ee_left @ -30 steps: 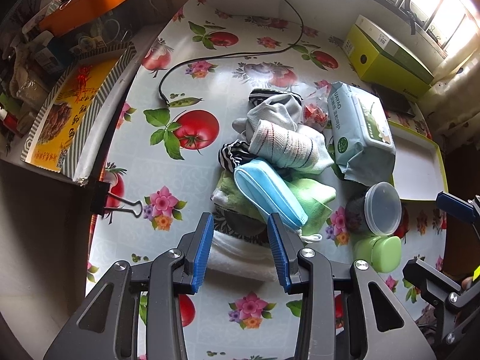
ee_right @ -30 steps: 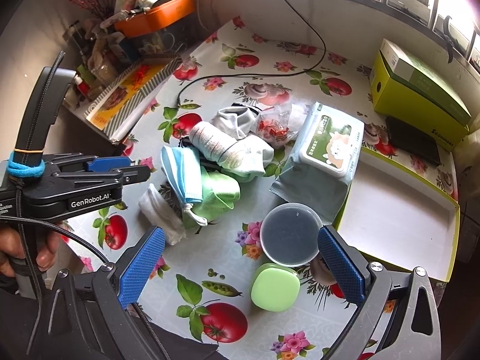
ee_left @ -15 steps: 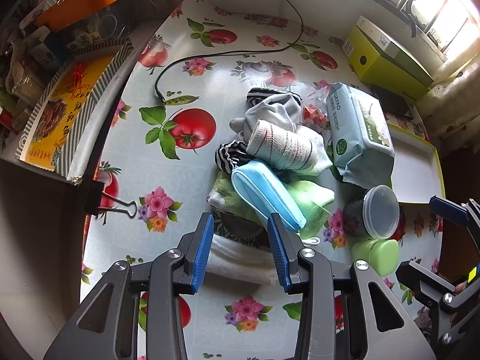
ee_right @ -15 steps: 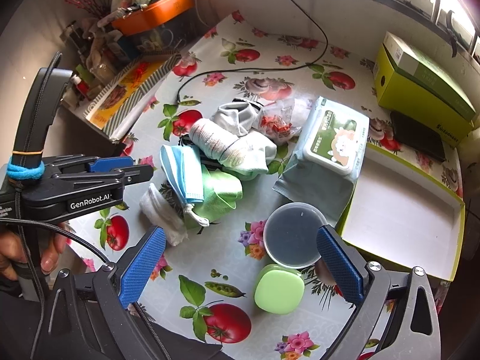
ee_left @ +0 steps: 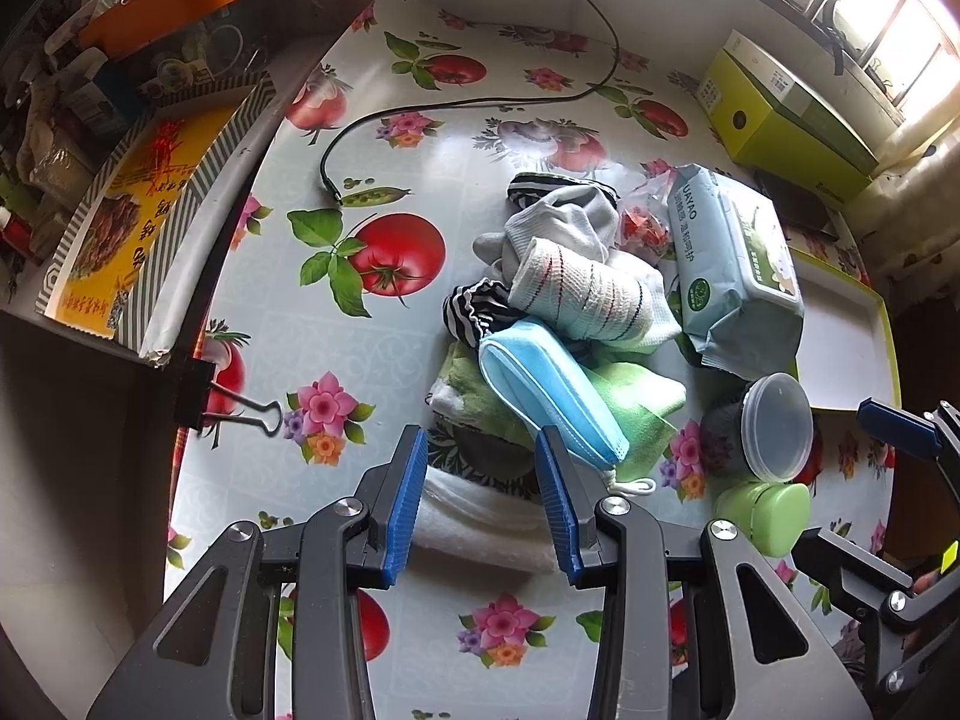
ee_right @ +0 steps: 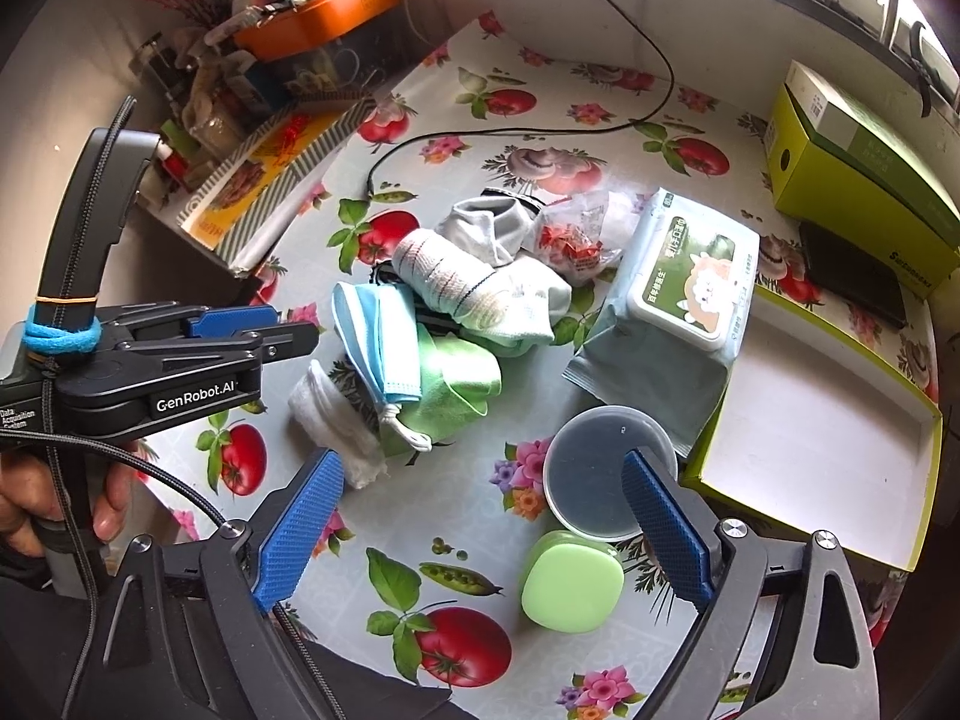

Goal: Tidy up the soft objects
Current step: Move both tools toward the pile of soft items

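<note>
Sorting not begun: pile of soft cloths, socks and blue face mask [ee_left: 552, 396] lies heaped beside empty white tray [ee_right: 804, 420].
Left gripper [ee_left: 480, 498] and right gripper [ee_right: 480, 534] both hover spread, holding nothing.

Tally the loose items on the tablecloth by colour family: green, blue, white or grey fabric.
Green: 2, green cloth, green case
Blue: 1, face mask
White or grey fabric: 3, banded sock roll, grey sock, white roll
Total: 6

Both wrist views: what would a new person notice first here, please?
Probably the heap of soft things mid-table: a blue face mask over a green cloth, with a rolled striped sock on top. Right of it lies a wet-wipes pack, beside an open white tray.
</note>
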### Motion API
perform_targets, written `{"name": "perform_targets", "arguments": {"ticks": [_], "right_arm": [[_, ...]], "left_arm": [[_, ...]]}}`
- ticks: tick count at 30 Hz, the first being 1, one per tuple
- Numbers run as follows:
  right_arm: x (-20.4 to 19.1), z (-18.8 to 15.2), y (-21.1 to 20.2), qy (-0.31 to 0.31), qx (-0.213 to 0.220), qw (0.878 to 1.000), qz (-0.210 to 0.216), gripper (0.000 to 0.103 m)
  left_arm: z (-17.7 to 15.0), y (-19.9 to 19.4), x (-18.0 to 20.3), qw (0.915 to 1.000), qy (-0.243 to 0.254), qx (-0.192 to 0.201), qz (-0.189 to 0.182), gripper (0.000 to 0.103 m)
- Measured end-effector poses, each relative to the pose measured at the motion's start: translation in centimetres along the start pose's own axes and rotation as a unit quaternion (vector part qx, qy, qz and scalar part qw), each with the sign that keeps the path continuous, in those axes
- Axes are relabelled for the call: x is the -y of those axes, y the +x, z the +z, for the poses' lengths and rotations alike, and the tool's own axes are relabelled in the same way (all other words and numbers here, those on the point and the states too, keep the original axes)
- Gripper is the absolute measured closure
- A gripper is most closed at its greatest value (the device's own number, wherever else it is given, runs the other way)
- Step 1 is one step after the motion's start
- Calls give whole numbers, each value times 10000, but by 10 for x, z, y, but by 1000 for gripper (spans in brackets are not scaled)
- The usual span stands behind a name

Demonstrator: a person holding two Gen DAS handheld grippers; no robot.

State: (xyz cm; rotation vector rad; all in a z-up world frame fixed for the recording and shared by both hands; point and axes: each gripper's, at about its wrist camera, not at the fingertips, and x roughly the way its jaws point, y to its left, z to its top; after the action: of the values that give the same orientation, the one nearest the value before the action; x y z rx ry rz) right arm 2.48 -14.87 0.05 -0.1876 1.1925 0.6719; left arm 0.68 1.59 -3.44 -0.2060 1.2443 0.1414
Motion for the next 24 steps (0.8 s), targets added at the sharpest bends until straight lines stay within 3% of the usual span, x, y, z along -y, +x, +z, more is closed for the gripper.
{"name": "perform_targets", "arguments": {"ticks": [24], "right_arm": [[4, 6, 5, -6, -51, 10000, -47, 15]], "left_arm": [[0, 5, -5, 9998, -125, -122, -94, 64]]}}
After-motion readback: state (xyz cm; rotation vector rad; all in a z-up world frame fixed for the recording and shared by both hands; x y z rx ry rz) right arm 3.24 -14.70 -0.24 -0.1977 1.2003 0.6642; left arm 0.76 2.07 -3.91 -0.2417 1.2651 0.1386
